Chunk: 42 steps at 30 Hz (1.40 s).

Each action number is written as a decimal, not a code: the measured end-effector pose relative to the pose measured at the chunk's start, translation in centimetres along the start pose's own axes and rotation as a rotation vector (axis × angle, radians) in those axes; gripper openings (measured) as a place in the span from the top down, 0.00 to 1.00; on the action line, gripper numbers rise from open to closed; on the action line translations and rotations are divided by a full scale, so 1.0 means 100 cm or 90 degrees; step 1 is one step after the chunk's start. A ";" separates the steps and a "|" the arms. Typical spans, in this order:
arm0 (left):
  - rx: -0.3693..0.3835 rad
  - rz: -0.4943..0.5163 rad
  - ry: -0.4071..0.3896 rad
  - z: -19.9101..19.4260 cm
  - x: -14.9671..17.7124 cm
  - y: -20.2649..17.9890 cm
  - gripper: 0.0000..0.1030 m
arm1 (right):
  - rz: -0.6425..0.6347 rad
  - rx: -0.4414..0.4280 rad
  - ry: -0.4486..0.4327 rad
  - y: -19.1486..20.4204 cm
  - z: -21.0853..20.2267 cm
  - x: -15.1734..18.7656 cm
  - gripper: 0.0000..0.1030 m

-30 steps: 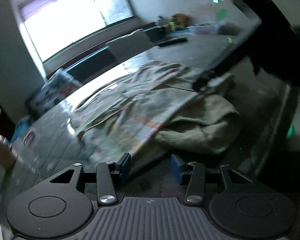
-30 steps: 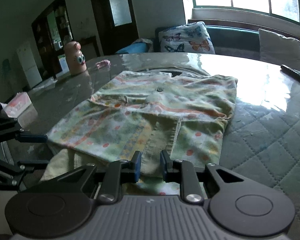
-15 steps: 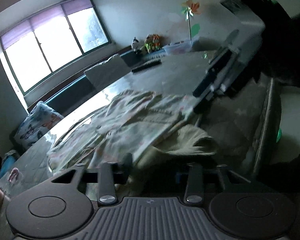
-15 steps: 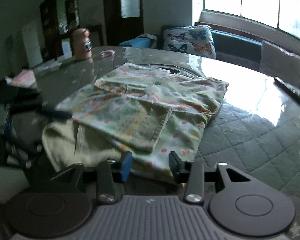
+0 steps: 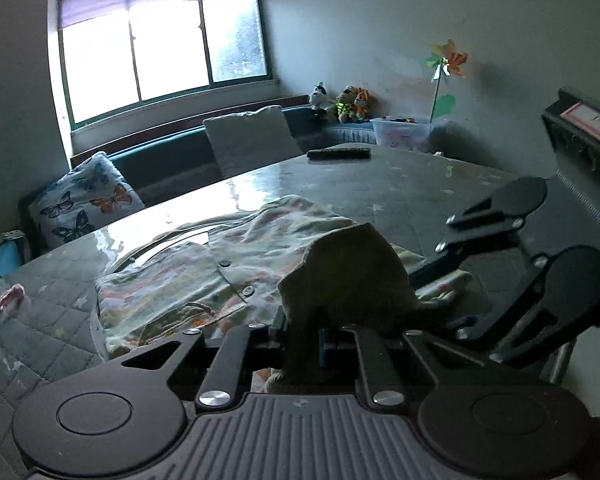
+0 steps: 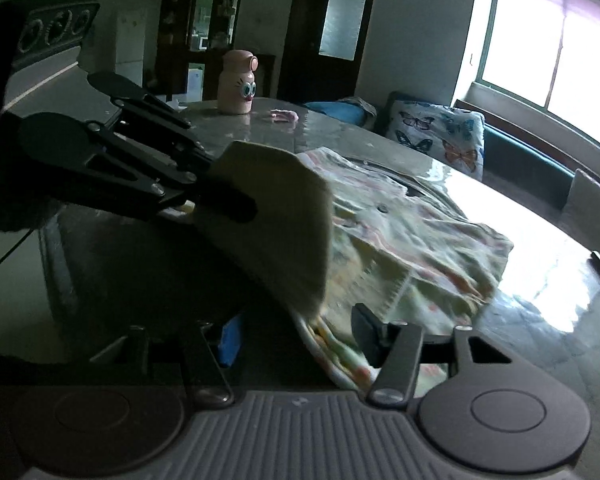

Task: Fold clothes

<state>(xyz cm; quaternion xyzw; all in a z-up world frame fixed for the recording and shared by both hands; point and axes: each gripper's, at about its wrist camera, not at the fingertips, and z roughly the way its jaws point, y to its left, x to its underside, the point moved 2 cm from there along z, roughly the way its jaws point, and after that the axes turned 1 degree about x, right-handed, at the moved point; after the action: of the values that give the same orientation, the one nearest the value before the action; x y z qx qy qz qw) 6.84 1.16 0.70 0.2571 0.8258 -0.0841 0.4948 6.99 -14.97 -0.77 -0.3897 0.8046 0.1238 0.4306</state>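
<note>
A pale patterned button-up garment (image 5: 228, 276) with a plain olive lining lies spread on the table (image 5: 400, 184). My left gripper (image 5: 300, 336) is shut on the near olive edge, which stands up in a peak in front of it. In the right wrist view that left gripper (image 6: 236, 204) holds the raised olive flap (image 6: 284, 224) above the garment (image 6: 412, 232). My right gripper (image 6: 296, 336) is open, fingers wide apart, and the garment's near edge runs between them. In the left wrist view the right gripper (image 5: 432, 296) sits close on the right, its tips partly hidden by cloth.
A dark remote (image 5: 338, 154) lies at the table's far side. A pink bottle with cartoon eyes (image 6: 236, 88) and a small pink scrap (image 6: 284, 116) sit on the table. A butterfly cushion (image 6: 436, 136) and a grey cushion (image 5: 252, 144) rest on the bench under the window.
My left gripper went from open to shut on the olive edge and raised it. My right gripper opened from nearly shut and moved in at the garment's near edge.
</note>
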 end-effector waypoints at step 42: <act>-0.058 0.110 0.055 -0.124 0.037 -0.021 0.91 | 0.151 -0.068 -0.046 -0.010 -0.080 -0.028 0.92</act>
<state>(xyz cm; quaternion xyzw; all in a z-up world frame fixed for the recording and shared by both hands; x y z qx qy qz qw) -5.17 5.52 3.43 0.3080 0.8241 0.0078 0.4753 3.83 -18.47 6.33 -0.3093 0.8213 0.2305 0.4203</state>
